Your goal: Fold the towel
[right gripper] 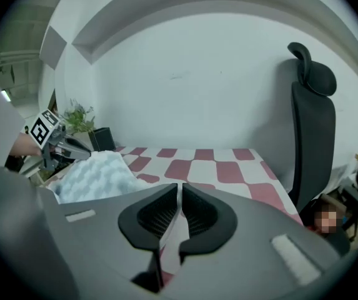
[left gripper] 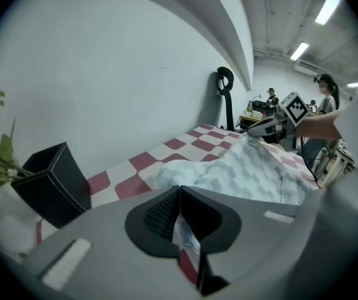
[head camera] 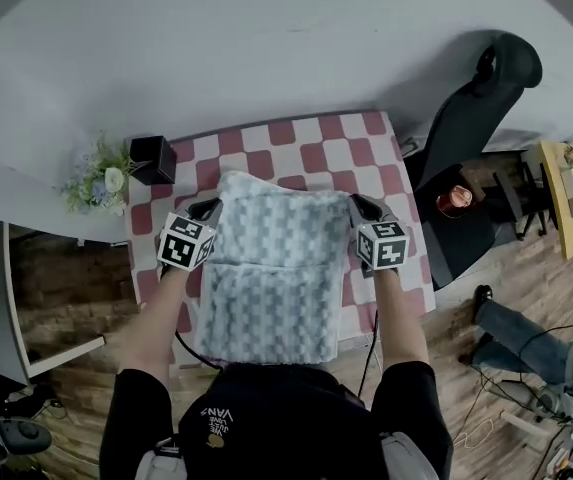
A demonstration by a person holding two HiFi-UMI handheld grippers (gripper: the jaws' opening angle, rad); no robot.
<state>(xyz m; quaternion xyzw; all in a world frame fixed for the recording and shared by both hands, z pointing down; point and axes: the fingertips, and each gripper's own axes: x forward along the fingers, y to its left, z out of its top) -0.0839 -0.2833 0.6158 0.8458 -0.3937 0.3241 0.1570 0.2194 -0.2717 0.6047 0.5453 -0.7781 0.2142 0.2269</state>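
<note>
The left claw (head camera: 204,210) and the right claw (head camera: 360,207) are each clamped shut on a far corner of the grey-and-white towel (head camera: 276,268). They hold that end up over the red-checked table (head camera: 311,148), while the near part lies flat.

A black box (head camera: 152,159) and flowers (head camera: 101,180) sit beside the checkered tablecloth (head camera: 316,150), an office chair (head camera: 471,108) opposite.

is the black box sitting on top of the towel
No, the black box stands off to the left, apart from the towel.
</note>
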